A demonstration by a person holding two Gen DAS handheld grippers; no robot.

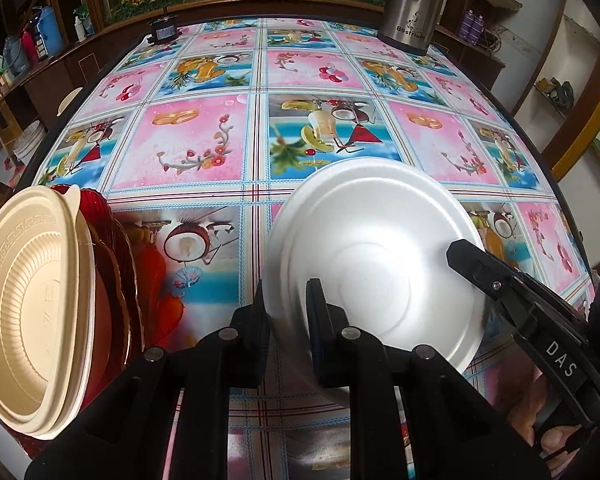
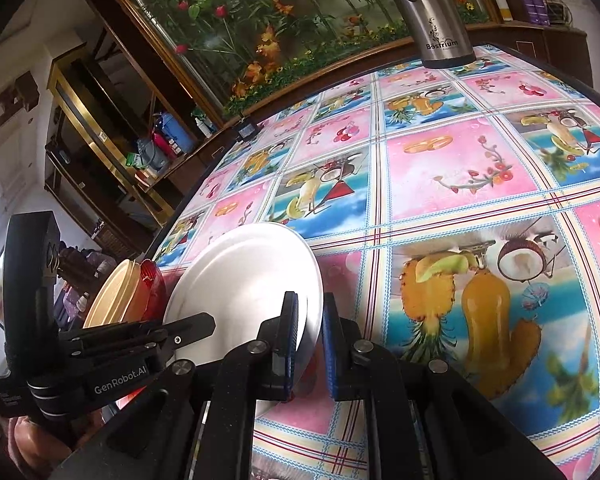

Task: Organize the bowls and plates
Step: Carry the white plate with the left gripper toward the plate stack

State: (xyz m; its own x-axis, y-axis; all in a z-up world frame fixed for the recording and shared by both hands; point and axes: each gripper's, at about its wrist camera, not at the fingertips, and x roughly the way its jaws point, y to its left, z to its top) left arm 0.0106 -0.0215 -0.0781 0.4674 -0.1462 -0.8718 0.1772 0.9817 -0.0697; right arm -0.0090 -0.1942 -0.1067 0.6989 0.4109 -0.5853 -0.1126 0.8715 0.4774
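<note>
Right now I have both sets of jaws clenched on the rim of the white bowl [image 1: 376, 248]: left gripper [image 1: 288, 312] at its near edge, right gripper [image 2: 310, 332] opposite. It stands tilted above the desk [image 1: 204, 152], beside the beige bowl [image 1: 28, 300].

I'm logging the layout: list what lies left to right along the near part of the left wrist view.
Beige plate → red plates behind it → left gripper, shut on the white plate's near rim → white plate → right gripper, shut on its right rim.
</note>
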